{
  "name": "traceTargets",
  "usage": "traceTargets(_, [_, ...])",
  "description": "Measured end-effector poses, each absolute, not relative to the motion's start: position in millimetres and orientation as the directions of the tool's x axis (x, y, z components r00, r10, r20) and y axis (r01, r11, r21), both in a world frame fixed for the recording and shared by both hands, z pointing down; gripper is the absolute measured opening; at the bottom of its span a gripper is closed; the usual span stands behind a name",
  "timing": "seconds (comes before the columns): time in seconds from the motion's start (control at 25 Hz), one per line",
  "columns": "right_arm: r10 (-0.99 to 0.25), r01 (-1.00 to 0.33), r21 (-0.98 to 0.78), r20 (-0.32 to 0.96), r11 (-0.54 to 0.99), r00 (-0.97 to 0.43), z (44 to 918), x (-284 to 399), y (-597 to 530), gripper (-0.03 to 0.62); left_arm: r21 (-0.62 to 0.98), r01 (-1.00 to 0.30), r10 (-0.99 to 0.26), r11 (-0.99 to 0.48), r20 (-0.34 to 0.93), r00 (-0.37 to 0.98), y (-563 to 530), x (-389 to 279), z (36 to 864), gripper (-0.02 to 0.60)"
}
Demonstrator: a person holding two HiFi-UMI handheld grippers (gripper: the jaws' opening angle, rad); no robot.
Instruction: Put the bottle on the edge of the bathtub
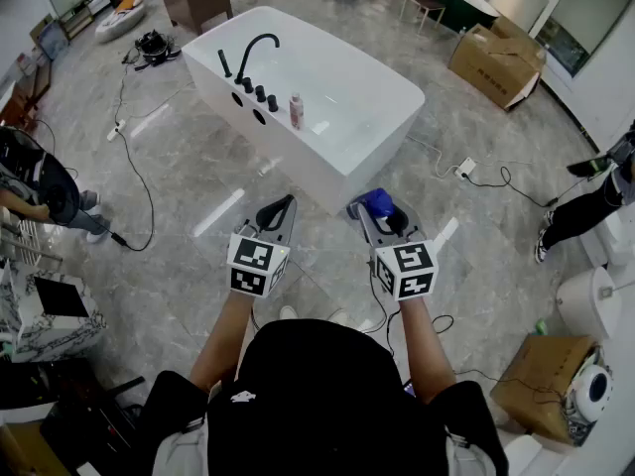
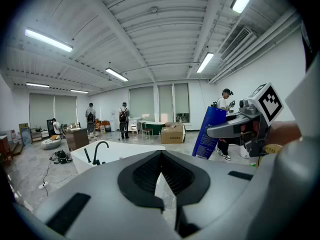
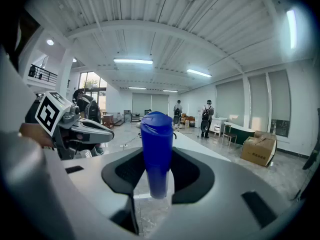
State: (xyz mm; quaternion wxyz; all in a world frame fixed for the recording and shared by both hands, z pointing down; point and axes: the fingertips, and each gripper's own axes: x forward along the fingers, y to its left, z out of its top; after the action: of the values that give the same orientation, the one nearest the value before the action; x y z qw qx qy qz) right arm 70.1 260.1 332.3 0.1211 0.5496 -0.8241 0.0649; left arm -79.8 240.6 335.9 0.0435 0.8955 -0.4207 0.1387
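Jaws: the right gripper [image 3: 157,158] has its two jaws closed on a tall blue plastic bottle with a rounded cap [image 3: 156,134], pads pressing on both its sides. The bottle stands upright between them. The left gripper [image 2: 161,156] has its jaw tips together, with nothing between them. In the head view both grippers are held side by side over the glossy grey marble-patterned floor [image 1: 198,177]. The blue bottle is in the air just beside the near corner of the white rectangular freestanding bathtub [image 1: 342,157] — not touching its edge. A brown cardboard box [image 1: 496,62] sits on the floor beyond the tub, well apart from it. On the tub's left rim stands a black curved faucet [image 1: 256,48] with a row of black knobs; just beside them on the same rim is a small pinkish bottle [image 1: 296,110] — upright.
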Motion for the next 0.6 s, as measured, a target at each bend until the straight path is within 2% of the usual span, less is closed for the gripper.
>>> traceTargets(0.6, [-0.875, -0.907, 0.012, 0.266, 0.422, -0.404, 337, 111, 278, 0.156, -0.040, -0.776, -0.750, -0.629, 0.294, 0.593, 260, -30, 339, 0.014])
